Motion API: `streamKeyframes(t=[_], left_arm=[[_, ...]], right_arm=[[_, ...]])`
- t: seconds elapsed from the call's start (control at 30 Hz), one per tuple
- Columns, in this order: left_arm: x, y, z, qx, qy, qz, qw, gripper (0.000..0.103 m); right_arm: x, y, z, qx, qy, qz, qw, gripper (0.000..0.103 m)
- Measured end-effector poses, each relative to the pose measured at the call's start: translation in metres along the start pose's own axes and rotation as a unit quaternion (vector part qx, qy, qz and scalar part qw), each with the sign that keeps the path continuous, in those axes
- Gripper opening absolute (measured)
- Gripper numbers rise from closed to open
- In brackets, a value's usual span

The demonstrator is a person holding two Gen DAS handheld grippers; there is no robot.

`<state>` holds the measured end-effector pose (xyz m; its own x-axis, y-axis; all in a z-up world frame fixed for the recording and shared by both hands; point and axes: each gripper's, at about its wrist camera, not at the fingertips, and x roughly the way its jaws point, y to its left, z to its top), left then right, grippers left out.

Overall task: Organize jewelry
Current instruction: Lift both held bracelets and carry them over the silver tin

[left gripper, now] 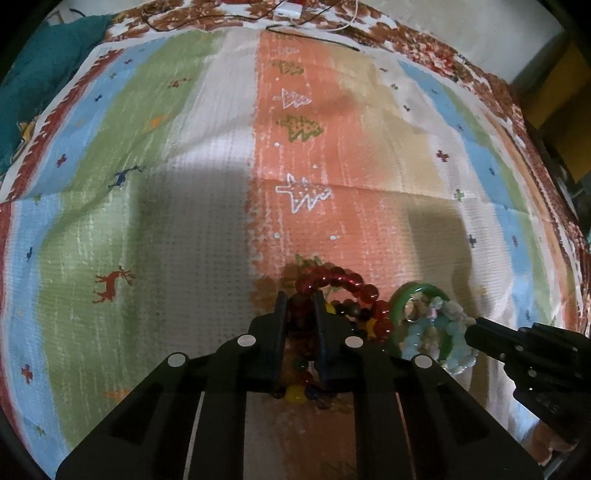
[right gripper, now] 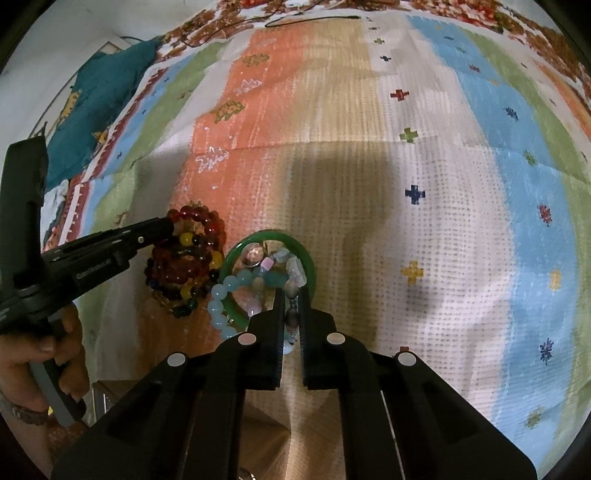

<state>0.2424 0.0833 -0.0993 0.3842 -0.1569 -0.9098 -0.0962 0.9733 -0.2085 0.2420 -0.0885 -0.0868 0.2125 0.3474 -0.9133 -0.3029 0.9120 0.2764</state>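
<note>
A red bead bracelet [left gripper: 343,282] lies in a heap with a darker multicoloured bead bracelet [left gripper: 295,393] on the striped cloth. My left gripper [left gripper: 300,299] is shut on the red bead bracelet. To the right lies a green bangle [left gripper: 399,299] with a pale blue bead bracelet [left gripper: 458,336] and a small ring [right gripper: 253,256] inside it. My right gripper [right gripper: 291,293] is shut on a pastel bead bracelet [right gripper: 291,286] at the bangle's [right gripper: 258,236] near edge. The red heap [right gripper: 195,218] shows to its left.
The striped patterned cloth [left gripper: 207,221] covers the whole surface. A teal fabric [left gripper: 44,74] lies at the far left. Thin cables [left gripper: 303,26] and a white box lie at the far edge. A dark gap with yellow shows at the right edge [left gripper: 554,96].
</note>
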Motion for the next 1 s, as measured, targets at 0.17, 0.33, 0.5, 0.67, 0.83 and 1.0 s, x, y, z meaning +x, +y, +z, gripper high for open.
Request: streamKeyframes(t=[0.17, 0.33, 0.5, 0.67, 0.83, 1.0], left_arm=[[-0.010, -0.003, 0.003, -0.002, -0.010, -0.007, 0.9999, 0.013], [-0.023, -0.009, 0.001, 0.000, -0.021, -0.011, 0.9997, 0.013], [-0.034, -0.016, -0.002, 0.008, -0.032, -0.010, 0.9994, 0.013], [-0.047, -0.025, -0.007, 0.017, -0.043, -0.017, 0.9988, 0.013], [-0.060, -0.032, -0.011, 0.026, -0.051, -0.016, 0.9982, 0.013], [-0.075, -0.037, -0.017, 0.040, -0.067, -0.008, 0.9969, 0.013]], right_arm=[[-0.005, 0.002, 0.000, -0.008, -0.006, -0.002, 1.000, 0.008], [-0.011, 0.008, -0.003, -0.020, -0.012, -0.006, 1.000, 0.008], [-0.022, 0.016, -0.005, -0.036, -0.025, -0.008, 0.999, 0.008], [-0.033, 0.021, -0.008, -0.049, -0.038, -0.008, 0.998, 0.008], [-0.045, 0.027, -0.011, -0.061, -0.051, -0.010, 0.997, 0.008], [-0.056, 0.032, -0.016, -0.072, -0.064, -0.019, 0.995, 0.008]])
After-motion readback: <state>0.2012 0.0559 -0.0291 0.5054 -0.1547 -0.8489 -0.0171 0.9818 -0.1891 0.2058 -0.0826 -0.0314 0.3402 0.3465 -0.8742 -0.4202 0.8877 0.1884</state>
